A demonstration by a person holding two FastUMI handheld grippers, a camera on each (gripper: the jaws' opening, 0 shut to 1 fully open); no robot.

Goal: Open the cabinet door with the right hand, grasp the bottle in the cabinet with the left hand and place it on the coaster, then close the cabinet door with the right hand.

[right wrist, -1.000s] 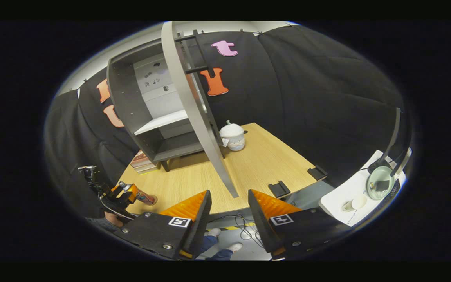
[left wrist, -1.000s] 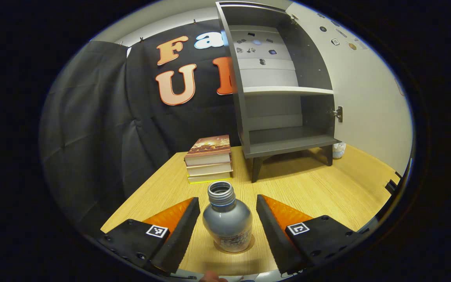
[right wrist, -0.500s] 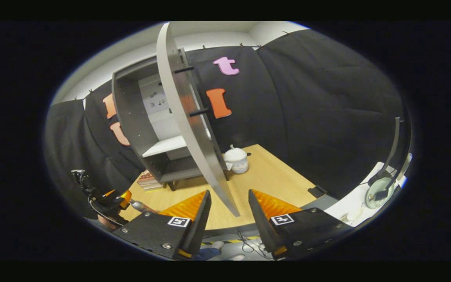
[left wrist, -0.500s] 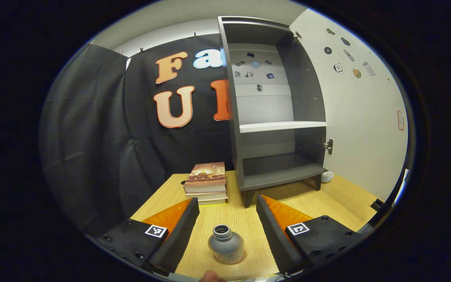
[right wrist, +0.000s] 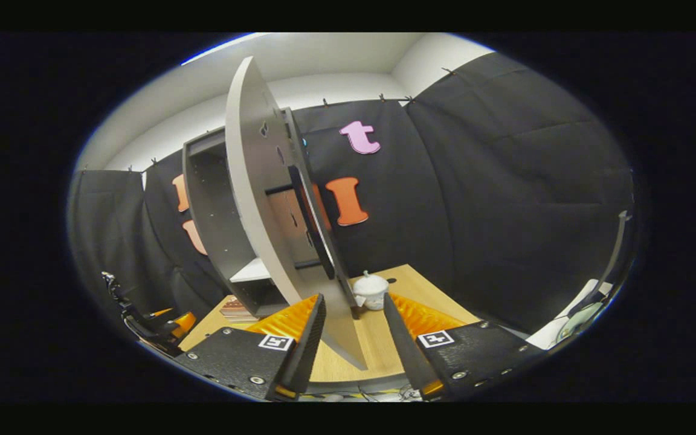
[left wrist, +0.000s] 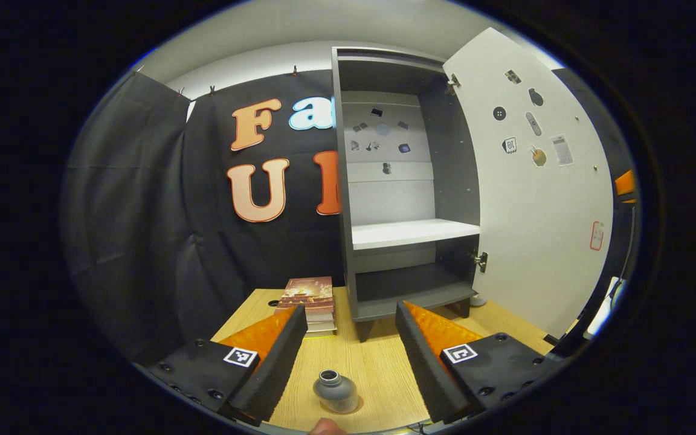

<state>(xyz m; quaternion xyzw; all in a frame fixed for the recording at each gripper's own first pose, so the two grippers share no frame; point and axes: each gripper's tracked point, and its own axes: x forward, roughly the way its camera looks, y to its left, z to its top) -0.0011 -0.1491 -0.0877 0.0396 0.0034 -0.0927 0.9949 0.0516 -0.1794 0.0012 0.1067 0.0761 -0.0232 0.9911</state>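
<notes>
**Bottle on coaster, door open**

I see the bottle point(left wrist: 336, 391), grey metal with its mouth uncapped, standing upright on the round coaster point(left wrist: 351, 406) at the table's near edge. The grey cabinet point(left wrist: 402, 199) stands well behind it, its two shelves bare. Its door point(left wrist: 535, 199) is swung wide to the right, pale inside face dotted with small stickers.

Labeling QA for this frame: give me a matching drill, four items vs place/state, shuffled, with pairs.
Items:
1. bottle
2. cabinet door
3. books
4. left gripper

States:
A. swung open, stickers on its inner face
B. stacked on the table, left of the cabinet
C. upright on the coaster, uncapped
D. open, holding nothing

Pairs: 1-C, 2-A, 3-B, 4-D
</notes>
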